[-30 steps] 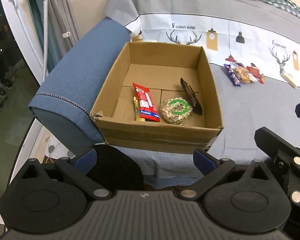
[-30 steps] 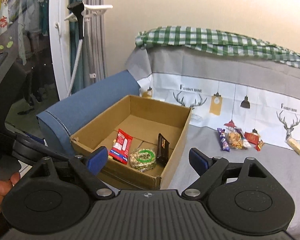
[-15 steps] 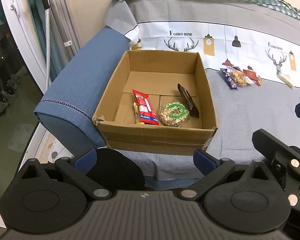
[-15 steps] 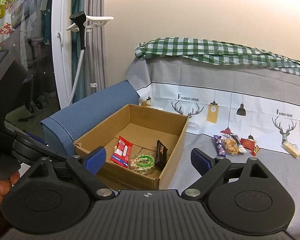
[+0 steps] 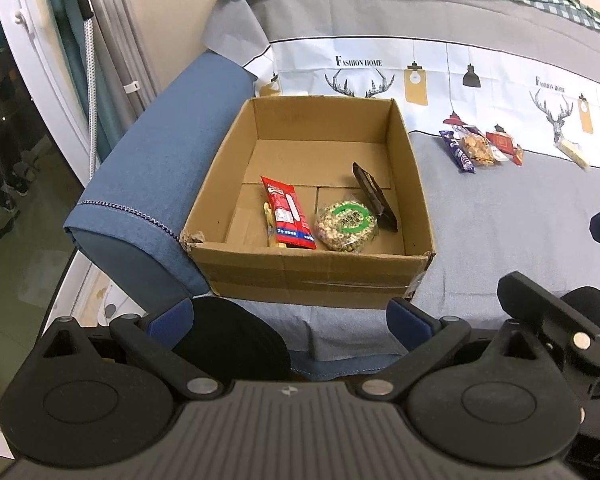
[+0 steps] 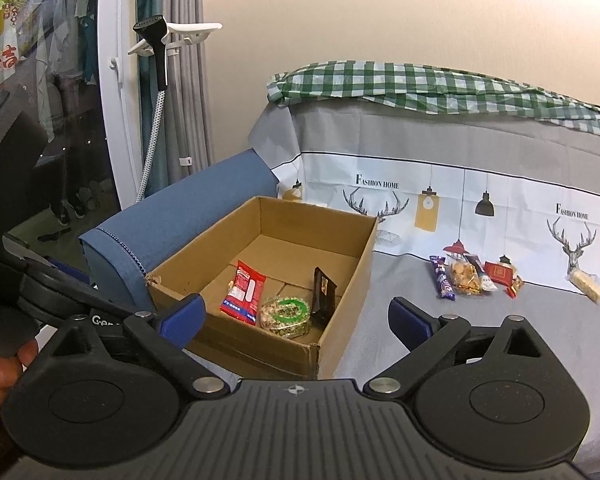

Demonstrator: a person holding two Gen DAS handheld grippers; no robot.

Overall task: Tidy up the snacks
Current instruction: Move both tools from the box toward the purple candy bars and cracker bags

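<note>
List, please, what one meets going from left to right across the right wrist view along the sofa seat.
Blue armrest → cardboard box → purple snack bar → clear bag of golden snacks → red packet → pale wrapped bar.

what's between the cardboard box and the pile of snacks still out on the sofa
Nothing: between the cardboard box and the pile of snacks there is only bare grey sofa cover. The right wrist view shows it best; the left wrist view agrees.
</note>
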